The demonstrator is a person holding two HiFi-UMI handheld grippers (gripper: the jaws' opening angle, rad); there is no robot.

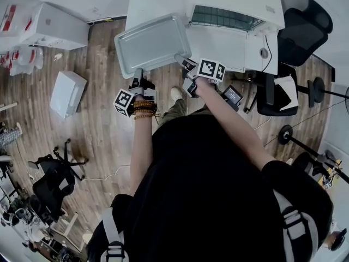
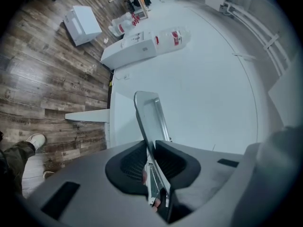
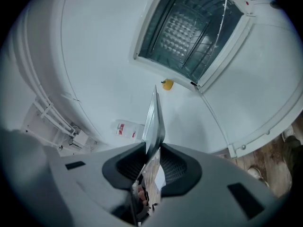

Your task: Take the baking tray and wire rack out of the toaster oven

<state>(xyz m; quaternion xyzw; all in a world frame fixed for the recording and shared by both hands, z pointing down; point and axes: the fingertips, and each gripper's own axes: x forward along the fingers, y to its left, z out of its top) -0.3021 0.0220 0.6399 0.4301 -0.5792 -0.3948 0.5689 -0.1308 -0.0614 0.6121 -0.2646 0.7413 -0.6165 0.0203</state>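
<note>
The silver baking tray hangs level out in front of the white toaster oven, over the left part of the white table and its edge. My left gripper is shut on the tray's near left rim, and my right gripper is shut on its near right corner. In the left gripper view the tray runs edge-on between the pads of that gripper. The right gripper view shows the tray likewise clamped in that gripper. The oven door is down, and the wire rack sits inside the oven.
A white box lies on the wooden floor to the left, with more white cartons behind it. A black office chair stands right of the oven. Another black chair is at lower left. A small yellow object sits on the table.
</note>
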